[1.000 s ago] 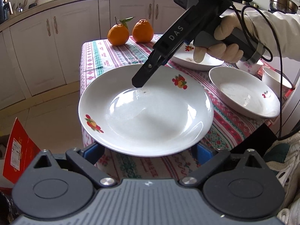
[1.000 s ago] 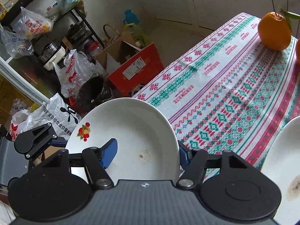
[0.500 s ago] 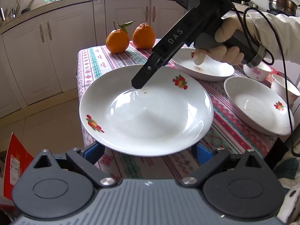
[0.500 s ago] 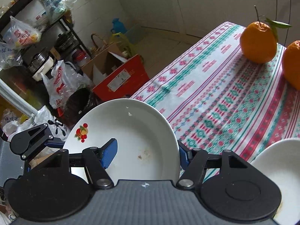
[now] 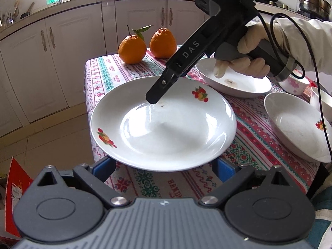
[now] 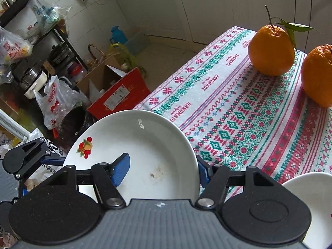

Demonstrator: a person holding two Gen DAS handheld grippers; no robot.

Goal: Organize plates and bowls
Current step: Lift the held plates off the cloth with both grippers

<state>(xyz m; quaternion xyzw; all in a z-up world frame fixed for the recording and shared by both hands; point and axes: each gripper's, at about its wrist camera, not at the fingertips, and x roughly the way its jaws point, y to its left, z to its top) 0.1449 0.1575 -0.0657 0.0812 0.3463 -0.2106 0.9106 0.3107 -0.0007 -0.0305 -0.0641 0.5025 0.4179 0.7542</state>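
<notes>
The plate (image 5: 164, 124), white with small fruit motifs on its rim, is held off the bench (image 5: 249, 132) at the near corner, partly overhanging the floor. The right claw (image 5: 154, 99) pinches its far rim: in the right wrist view one blue pad (image 6: 121, 169) lies on the inner face and the other finger sits outside the rim at the right, so the fingers are pressed together on the rim. A gloved hand (image 5: 244, 56) in a pale sleeve holds that claw's grip above a second plate.

The left claw (image 5: 166, 166) stands spread wide, its blue pads either side of the plate's near edge and just below it; whether they touch the plate cannot be told.

Beyond the right claw's handle lies the second plate (image 5: 234, 83), shallow and white with a brown smear in its middle. Right of the held plate sits a white bowl (image 5: 296, 128) with a fruit motif, and past it a small cup with pink flowers (image 5: 294, 84).

On the far side of the bench, ahead of both claws, stand two oranges (image 5: 132, 48) side by side, the left one with stem and leaf. The bench wears a cloth patterned in red, green and white. Behind it runs a line of cream cabinets (image 5: 62, 66). On the floor to the left of the claws sit a red box (image 6: 118, 95), plastic bags and a dark shelf of pots.
</notes>
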